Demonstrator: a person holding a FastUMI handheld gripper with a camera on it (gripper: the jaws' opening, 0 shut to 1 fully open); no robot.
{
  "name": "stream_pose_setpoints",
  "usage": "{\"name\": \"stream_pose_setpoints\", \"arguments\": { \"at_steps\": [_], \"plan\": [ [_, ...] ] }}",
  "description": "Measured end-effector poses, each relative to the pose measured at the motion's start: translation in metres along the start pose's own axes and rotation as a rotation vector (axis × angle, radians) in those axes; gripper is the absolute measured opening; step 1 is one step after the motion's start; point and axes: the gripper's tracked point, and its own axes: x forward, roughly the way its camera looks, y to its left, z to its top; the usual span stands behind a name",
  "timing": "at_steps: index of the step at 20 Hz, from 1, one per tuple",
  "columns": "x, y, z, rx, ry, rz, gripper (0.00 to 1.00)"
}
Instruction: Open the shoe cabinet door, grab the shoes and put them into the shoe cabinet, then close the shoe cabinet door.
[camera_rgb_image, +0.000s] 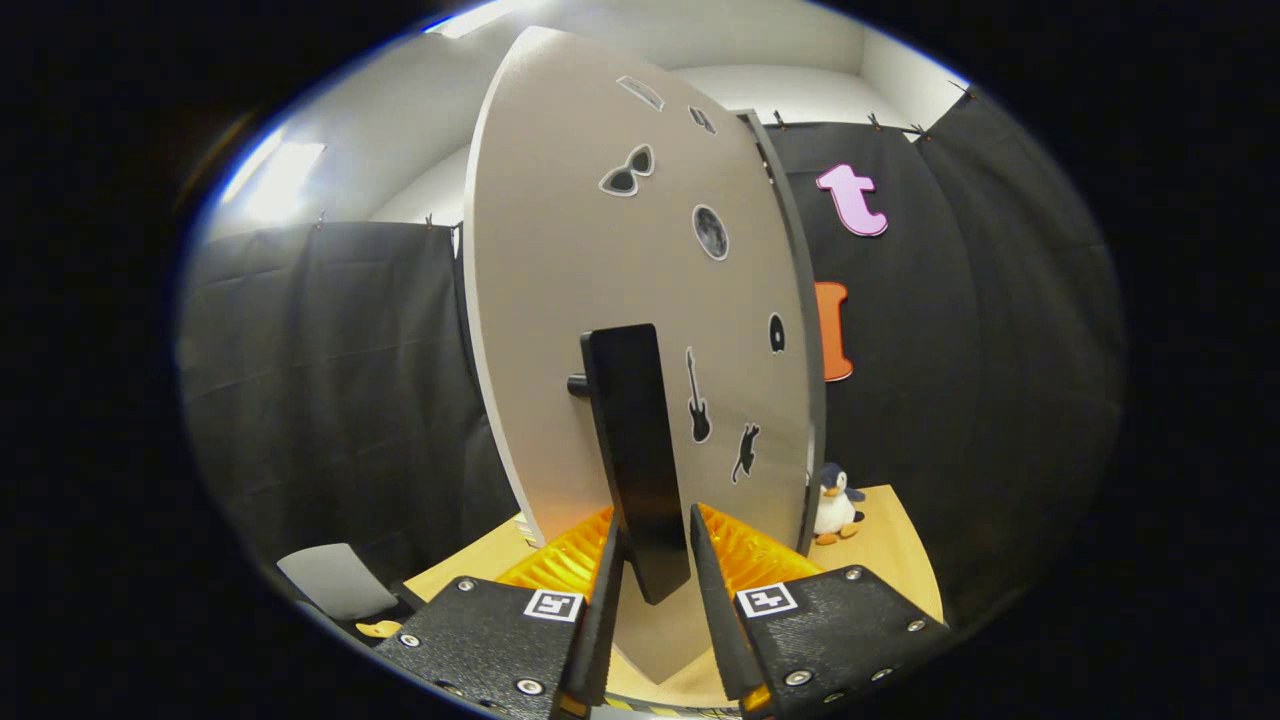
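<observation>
Two gripper (655, 545) fingers sit closest, at 6 o'clock, and they pinch the black handle (632, 440) of the shoe cabinet door (560, 250) from both sides. Each finger (607, 590) presses flat on the handle, one on its left face and one on its right face. Small square markers sit on the gripper body, one behind each finger.

From the fingers the handle stands up tall toward 12 o'clock. A short black peg joins it to the door at about 9 o'clock from the handle's top.

Behind the handle is the door, a big pale grey board. It looks swung out, with its thin edge showing along the right side. Little stickers dot the door: sunglasses (627, 172) near 12 o'clock, a moon (710, 232) just below them, a guitar (697, 397) right of the handle, and a small cat shape (744, 450) by the guitar.

Under the door lies the wooden counter (890, 545). A toy penguin (836, 503) stands on it at 3 o'clock from the fingers, just past the door's edge.

At 8 o'clock, low down, is a grey flat thing (335, 580) that I cannot make out
</observation>
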Motion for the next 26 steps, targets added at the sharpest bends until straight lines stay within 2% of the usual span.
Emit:
{"name": "stream_pose_setpoints", "arguments": {
  "at_steps": [2,6,10,17,26],
  "plan": [
    [0.009,0.009,-0.004,0.033,0.006,0.028,0.43],
    [0.028,0.020,0.001,0.000,-0.001,0.041,0.52],
    [0.052,0.051,-0.003,-0.037,0.014,0.057,0.53],
    [0.124,0.084,0.004,-0.108,-0.019,0.020,0.55],
    [0.146,0.090,0.007,-0.116,-0.032,-0.083,0.63]
  ]
}}
